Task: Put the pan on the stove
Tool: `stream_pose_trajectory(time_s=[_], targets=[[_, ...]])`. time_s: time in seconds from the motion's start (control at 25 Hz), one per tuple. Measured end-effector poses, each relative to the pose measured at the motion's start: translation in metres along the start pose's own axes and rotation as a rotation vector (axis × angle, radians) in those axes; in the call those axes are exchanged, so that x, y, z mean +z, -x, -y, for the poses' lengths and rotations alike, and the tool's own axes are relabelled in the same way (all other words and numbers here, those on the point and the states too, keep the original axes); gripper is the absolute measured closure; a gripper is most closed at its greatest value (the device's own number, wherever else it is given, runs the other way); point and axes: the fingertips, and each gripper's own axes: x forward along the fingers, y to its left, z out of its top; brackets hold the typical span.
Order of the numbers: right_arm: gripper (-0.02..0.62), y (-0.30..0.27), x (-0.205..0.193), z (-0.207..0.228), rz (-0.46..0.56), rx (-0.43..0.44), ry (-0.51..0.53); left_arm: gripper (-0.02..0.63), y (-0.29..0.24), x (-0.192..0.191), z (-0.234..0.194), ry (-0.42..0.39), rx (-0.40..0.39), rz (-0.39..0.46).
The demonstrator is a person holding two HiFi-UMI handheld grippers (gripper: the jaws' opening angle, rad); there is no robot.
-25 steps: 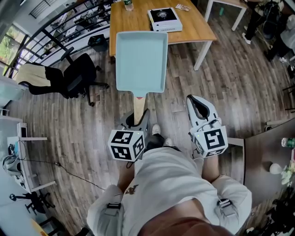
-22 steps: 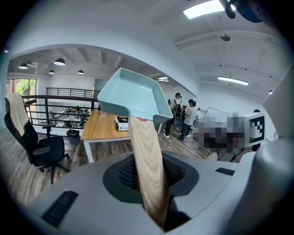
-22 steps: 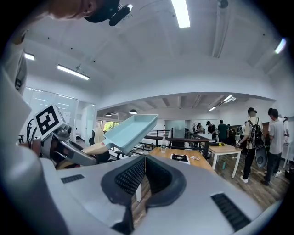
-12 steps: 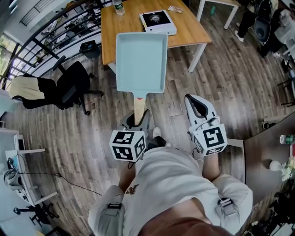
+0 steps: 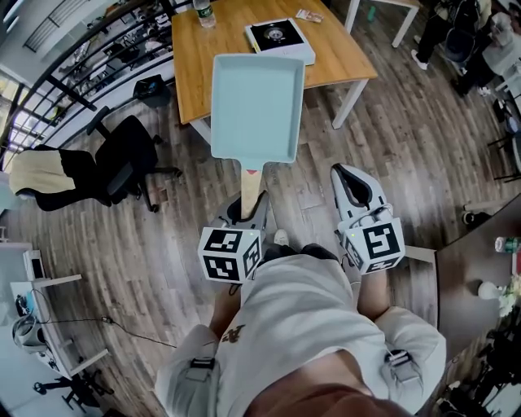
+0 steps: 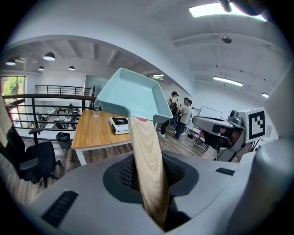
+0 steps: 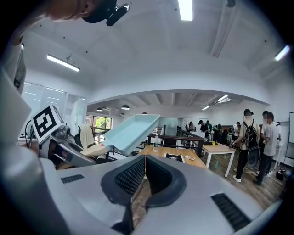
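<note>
Grippers: left gripper (image 5: 247,208) clamps the wooden handle (image 5: 251,183) of the pan (image 5: 256,106), held aloft short of the table (image 5: 195,77); right gripper (image 5: 348,175) closed, empty. Carry step in hand. Next move requires advancing and lowering the pan level onto the stove (image 5: 279,37)

You stand on a wood-plank floor (image 5: 407,155); a wooden table (image 5: 191,73) lies ahead, a black office chair (image 5: 130,155) to its left, strip lights (image 7: 185,9) overhead.

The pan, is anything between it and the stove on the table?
Nothing visible. The left gripper holds the pan in the air by its handle; the stove is bare on top, and the bottle stands well aside on the table.
</note>
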Motion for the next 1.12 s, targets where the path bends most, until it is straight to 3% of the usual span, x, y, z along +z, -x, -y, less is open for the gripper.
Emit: stream_pose_trajectory(time_s=[0.44,1.12], targets=[[0.574,-0.033,0.001,0.027,-0.018,-0.009,-0.015,0.506,-0.037,0.023,-0.014,0.006,-0.016,-0.026],[0.574,-0.102,0.004,0.113,-0.005,0.084,0.001,0.506,-0.122,0.068,-0.011,0.046,0.052,-0.021]])
